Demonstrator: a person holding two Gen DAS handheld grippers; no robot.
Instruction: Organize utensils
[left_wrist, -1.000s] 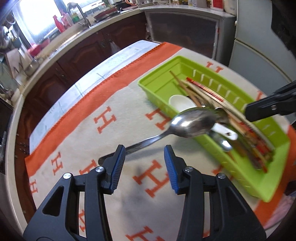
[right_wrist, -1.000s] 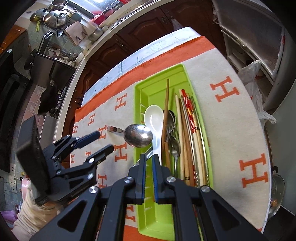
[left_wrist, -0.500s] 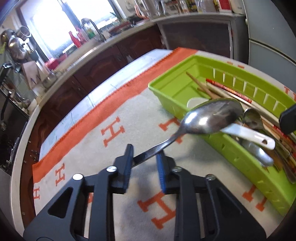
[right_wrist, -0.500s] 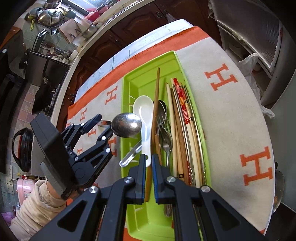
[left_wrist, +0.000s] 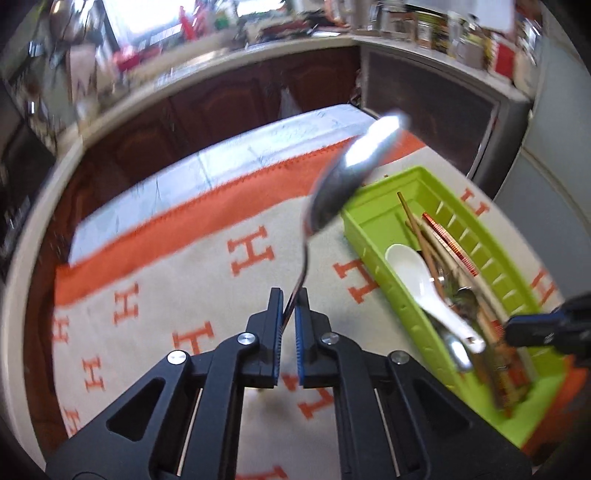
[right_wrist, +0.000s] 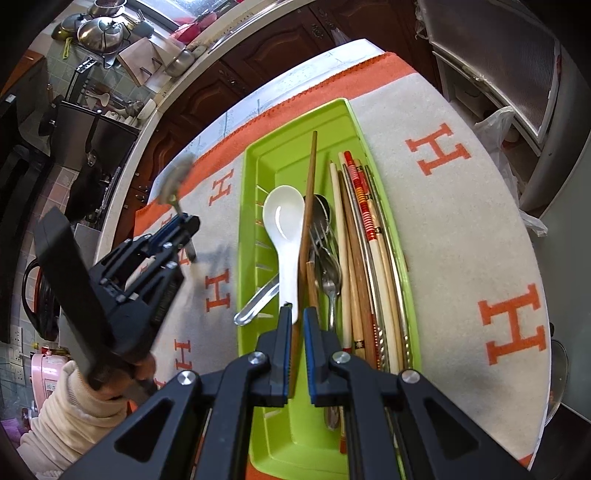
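Orange-lettered cloth (right_wrist: 461, 206) beneath green tray (right_wrist: 258, 155)

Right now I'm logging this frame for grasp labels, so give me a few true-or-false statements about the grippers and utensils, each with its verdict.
1. The left gripper is shut on the metal spoon by its handle. True.
2. That spoon lies flat on the cloth. False: it is lifted, bowl tilted up above the H-patterned cloth.
3. The white ceramic spoon lies inside the green tray. True.
4. The right gripper holds a fork. False: it hangs over the tray's near end, jaws nearly shut, nothing clearly clamped.
5. The chopsticks lie on the cloth outside the tray. False: they lie in the tray.
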